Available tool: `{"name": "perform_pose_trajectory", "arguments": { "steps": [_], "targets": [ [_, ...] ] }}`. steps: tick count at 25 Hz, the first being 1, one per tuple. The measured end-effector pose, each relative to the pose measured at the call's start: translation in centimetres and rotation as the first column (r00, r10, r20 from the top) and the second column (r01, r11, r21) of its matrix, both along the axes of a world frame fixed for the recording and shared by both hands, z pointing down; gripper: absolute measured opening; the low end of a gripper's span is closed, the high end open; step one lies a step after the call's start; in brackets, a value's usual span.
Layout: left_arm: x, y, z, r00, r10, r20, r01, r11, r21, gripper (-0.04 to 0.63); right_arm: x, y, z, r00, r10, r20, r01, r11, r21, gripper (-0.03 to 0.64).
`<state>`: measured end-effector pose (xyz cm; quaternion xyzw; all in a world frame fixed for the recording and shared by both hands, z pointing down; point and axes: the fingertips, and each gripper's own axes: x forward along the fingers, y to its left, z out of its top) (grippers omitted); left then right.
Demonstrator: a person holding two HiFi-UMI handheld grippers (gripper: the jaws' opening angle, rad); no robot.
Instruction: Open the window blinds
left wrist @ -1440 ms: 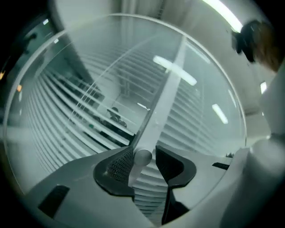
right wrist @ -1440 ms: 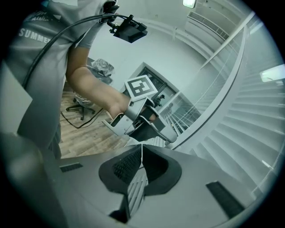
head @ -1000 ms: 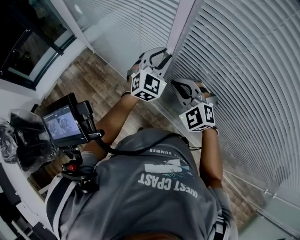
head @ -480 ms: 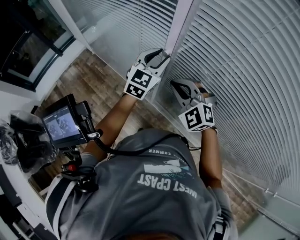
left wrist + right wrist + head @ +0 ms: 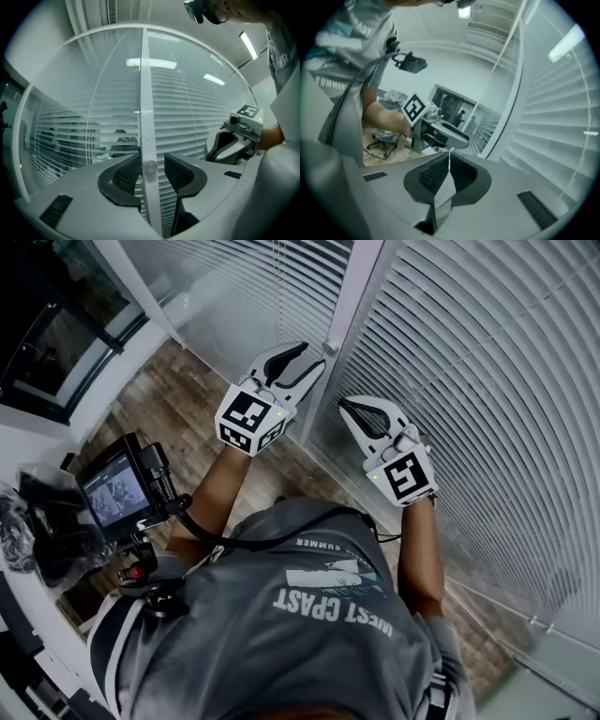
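White slatted blinds (image 5: 487,381) hang behind glass on both sides of a white upright frame post (image 5: 352,306). In the left gripper view the post (image 5: 146,93) runs straight up between my jaws and carries a small round knob (image 5: 150,165). My left gripper (image 5: 151,169) is open. Its jaws have just been opening, and the knob sits between the pads with a gap on each side. In the head view the left gripper (image 5: 312,354) points at the post. My right gripper (image 5: 345,406) hovers just right of it, off the glass. It is shut with nothing in it (image 5: 449,155).
A monitor on a camera rig (image 5: 117,488) stands at the person's left, with black bags (image 5: 28,531) beside it. The floor (image 5: 178,399) is wooden. A dark glazed door (image 5: 47,334) lies far left. An office chair (image 5: 382,140) stands behind.
The left gripper has drawn back from the post toward the lower left, its cube has turned, and its jaws stand wider. The right gripper has risen a little and rolled.
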<state>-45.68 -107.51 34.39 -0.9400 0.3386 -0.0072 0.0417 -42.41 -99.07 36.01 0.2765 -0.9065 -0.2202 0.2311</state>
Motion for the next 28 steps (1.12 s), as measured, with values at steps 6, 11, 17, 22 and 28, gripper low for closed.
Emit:
{"name": "perform_pose_trajectory", "arguments": {
  "steps": [6, 11, 17, 22, 28],
  "targets": [
    [-1.7, 1.2, 1.4, 0.998, -0.038, 0.059, 0.036, 0.999, 0.035, 0.153, -0.2, 0.1, -1.0, 0.996, -0.017, 0.083, 0.018, 1.000, -0.005, 0.005],
    [-1.3, 1.6, 1.6, 0.997, -0.048, 0.067, 0.047, 0.999, 0.021, 0.153, 0.5, -0.4, -2.1, 0.995, -0.046, 0.085, 0.044, 0.999, 0.025, 0.005],
    [-1.4, 1.6, 2.6, 0.996, -0.032, 0.085, 0.030, 0.999, 0.024, 0.153, 0.4, -0.9, -1.0, 0.992, -0.008, 0.127, 0.009, 1.000, -0.009, 0.005],
    [-1.8, 1.8, 3.3, 0.995, -0.037, 0.097, 0.036, 0.999, 0.014, 0.153, 0.3, -1.2, -0.5, 0.992, -0.003, 0.128, 0.006, 1.000, -0.020, 0.005],
    [-1.7, 2.1, 3.6, 0.994, -0.031, 0.107, 0.030, 1.000, 0.005, 0.153, 0.6, -1.4, -0.2, 0.993, 0.005, 0.119, -0.001, 1.000, -0.029, 0.005]
  ]
}}
